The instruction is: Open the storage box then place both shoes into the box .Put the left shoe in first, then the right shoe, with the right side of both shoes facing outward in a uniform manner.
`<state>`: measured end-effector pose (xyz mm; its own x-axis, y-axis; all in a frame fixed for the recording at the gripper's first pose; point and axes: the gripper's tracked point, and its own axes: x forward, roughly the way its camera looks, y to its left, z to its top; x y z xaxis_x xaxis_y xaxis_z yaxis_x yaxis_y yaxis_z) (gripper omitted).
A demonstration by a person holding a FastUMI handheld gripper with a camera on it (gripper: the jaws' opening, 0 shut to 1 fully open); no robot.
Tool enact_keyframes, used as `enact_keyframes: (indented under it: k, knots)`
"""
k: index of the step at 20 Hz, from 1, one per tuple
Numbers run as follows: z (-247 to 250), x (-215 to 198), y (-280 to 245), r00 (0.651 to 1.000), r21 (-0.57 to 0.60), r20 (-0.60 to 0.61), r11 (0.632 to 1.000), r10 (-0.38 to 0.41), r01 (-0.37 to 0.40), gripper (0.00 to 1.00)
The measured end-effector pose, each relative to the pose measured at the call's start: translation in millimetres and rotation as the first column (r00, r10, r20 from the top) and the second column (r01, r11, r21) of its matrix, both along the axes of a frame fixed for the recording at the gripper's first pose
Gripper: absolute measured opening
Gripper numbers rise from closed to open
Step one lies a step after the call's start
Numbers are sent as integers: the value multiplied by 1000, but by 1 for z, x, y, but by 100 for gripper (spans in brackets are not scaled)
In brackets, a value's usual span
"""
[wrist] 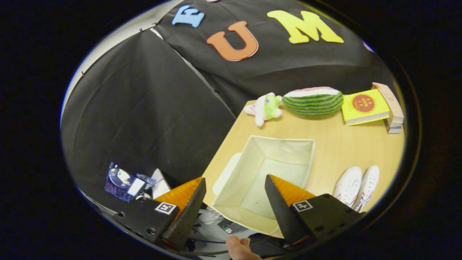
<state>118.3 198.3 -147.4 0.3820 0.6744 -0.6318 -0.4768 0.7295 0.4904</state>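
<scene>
A cream fabric storage box (288,144) stands open and empty on the wooden table (346,151), just ahead of my fingers. Its lid (225,173) lies flat against the box's left side at the table's edge. Two white shoes (357,186) lie side by side to the right of the box, toes pointing away from me. My gripper (234,182) hovers above the box's near left corner, open, with nothing between its fingers.
Along the table's far side sit a small plush toy (265,107), a watermelon-shaped cushion (312,101) and a stack of books (371,106). Left of the table the floor drops away, with gear and cables (133,182) there. A person's finger (240,249) shows below the fingers.
</scene>
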Motion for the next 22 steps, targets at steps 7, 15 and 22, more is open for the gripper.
enact_keyframes:
  k: [7, 15, 22]
  knots:
    - [-50, -10, -118, 993, -209, -21, 971, -120, 113, 100]
    - [-140, -6, -221, 967, -440, -103, 883, -234, 167, 100]
    - [-219, 4, -247, 940, -544, -209, 831, -270, 118, 79]
